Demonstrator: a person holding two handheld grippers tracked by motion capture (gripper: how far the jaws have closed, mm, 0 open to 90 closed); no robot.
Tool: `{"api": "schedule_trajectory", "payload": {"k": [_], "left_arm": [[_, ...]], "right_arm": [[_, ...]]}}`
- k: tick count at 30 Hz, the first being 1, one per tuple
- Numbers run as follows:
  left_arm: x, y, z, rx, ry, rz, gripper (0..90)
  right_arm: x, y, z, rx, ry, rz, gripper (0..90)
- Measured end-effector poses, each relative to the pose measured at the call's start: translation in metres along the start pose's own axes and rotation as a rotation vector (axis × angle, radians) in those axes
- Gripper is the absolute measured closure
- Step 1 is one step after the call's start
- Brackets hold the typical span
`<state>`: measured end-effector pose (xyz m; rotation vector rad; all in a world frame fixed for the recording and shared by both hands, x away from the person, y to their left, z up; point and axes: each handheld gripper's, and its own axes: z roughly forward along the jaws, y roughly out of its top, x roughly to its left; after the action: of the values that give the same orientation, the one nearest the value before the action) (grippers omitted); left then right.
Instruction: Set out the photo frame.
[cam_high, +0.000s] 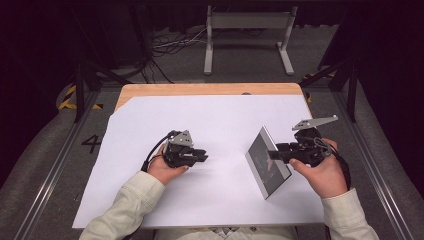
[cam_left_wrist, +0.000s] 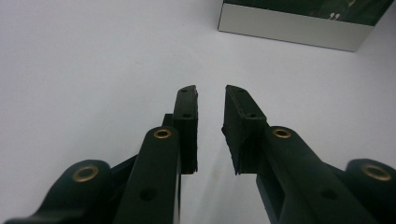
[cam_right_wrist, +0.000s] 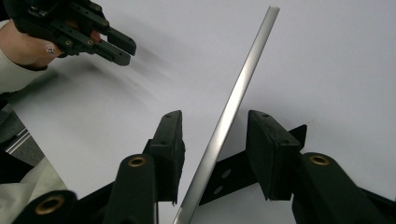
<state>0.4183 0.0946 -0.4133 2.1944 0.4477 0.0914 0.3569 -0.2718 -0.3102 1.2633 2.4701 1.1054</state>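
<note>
On the white sheet (cam_high: 210, 120), right of centre: thin silver-edged panel (cam_high: 267, 162) standing tilted on one long edge, dark face turned toward the left side.

Panel's long axis: running from the far left corner down toward the person's side, slanting slightly rightward in the high view.

Panel in the right gripper view: showing edge-on as a bright silver strip (cam_right_wrist: 229, 116), passing diagonally through the gap between the two black jaws.

Right gripper (cam_high: 280, 151): straddling the panel's upper edge with jaws spread wide; neither pad looking pressed against the metal, so nothing judged as clamped yet. Contact at the very base of the jaws too hidden to settle.

Left gripper (cam_high: 200, 156): resting low over the sheet, well apart from the panel, jaws parted by a narrow gap and holding nothing.

Direction from left gripper: panel lying ahead and to the right of its jaws, lower silver edge (cam_left_wrist: 289, 25) peeking in at the top of the left gripper view.

Nearer hand: right, already bracketing the panel.

Deciding relation: panel's thin edge lining up between the right jaws, so closing across its thickness, rather than along its length, looking like the likely next demand.
</note>
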Motion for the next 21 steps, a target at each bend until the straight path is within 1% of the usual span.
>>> {"api": "schedule_trajectory", "payload": {"k": [7,10,12,21], "left_arm": [[0.000,0.000,0.001,0.007,-0.002,-0.001,75.4],[0.000,0.000,0.001,0.009,-0.003,-0.001,75.4],[0.000,0.000,0.001,0.010,-0.005,-0.002,75.5],[0.001,-0.001,0.002,0.014,-0.002,-0.001,75.4]], "right_arm": [[0.003,0.000,0.007,0.045,-0.008,0.000,56.8],[0.004,0.000,0.008,0.056,-0.012,-0.003,58.3],[0.004,0.000,0.011,0.071,-0.013,-0.004,61.2],[0.006,-0.001,0.012,0.087,-0.029,-0.011,66.3]]}}
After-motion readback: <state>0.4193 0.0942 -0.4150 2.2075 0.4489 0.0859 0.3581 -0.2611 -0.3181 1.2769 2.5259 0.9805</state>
